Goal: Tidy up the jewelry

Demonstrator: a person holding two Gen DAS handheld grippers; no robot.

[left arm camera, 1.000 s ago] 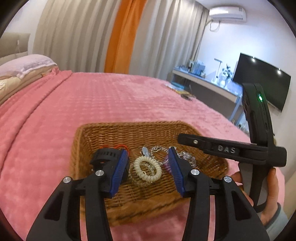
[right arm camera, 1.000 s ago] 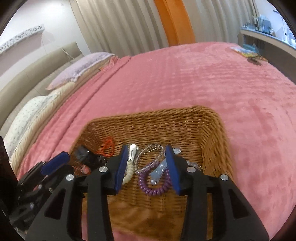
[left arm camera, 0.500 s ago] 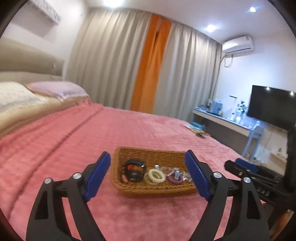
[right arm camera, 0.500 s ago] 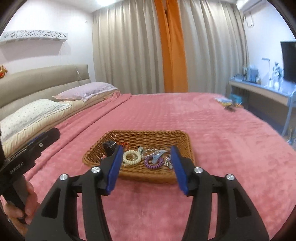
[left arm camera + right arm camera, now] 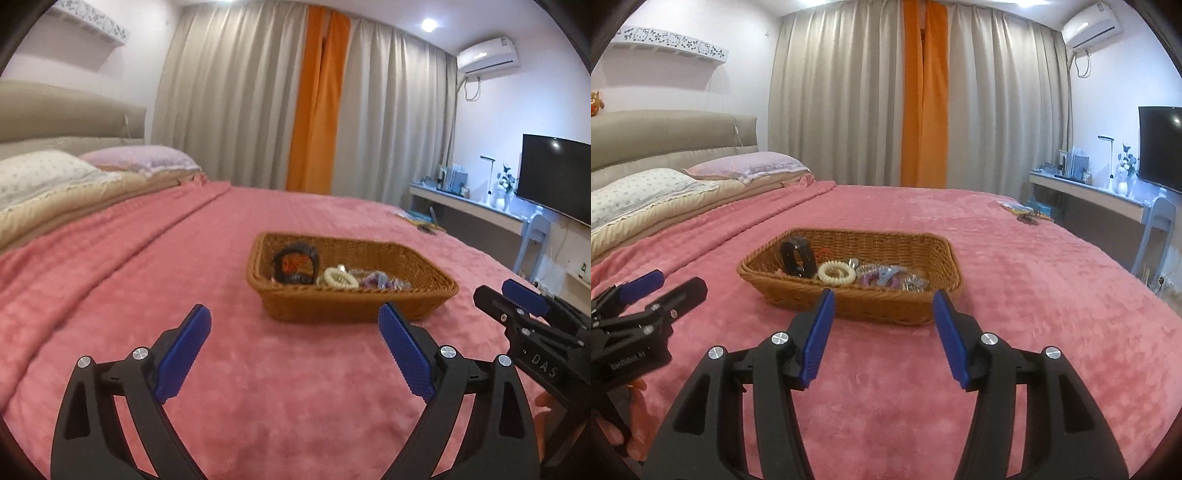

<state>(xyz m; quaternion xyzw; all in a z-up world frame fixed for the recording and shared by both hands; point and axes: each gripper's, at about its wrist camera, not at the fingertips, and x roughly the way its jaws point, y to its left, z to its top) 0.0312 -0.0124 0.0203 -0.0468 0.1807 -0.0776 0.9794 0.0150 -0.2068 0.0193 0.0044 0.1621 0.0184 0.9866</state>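
A brown wicker basket [image 5: 354, 312] [image 5: 798, 295] sits on the pink bedspread. In it lie a black band [image 5: 295, 262] [image 5: 796, 258], a cream coil hair tie [image 5: 337, 277] [image 5: 836, 273], a purple coil tie [image 5: 375, 278] [image 5: 871, 280] and several small clear and silver pieces. My left gripper [image 5: 295, 332] is open and empty, held back from the basket's near side. My right gripper [image 5: 882, 317] is open and empty, just before the basket's near rim. Each gripper shows at the edge of the other's view.
The pink bedspread [image 5: 1015, 295] stretches all around the basket. Pillows [image 5: 646, 188] lie at the headboard on the left. Small items [image 5: 1021, 212] lie at the bed's far right edge. A desk [image 5: 1089, 192] and TV [image 5: 1160, 147] stand at the right wall.
Both grippers have pulled back and up from inside the basket and opened wider. The jewelry stays in the basket, now seen from farther away.
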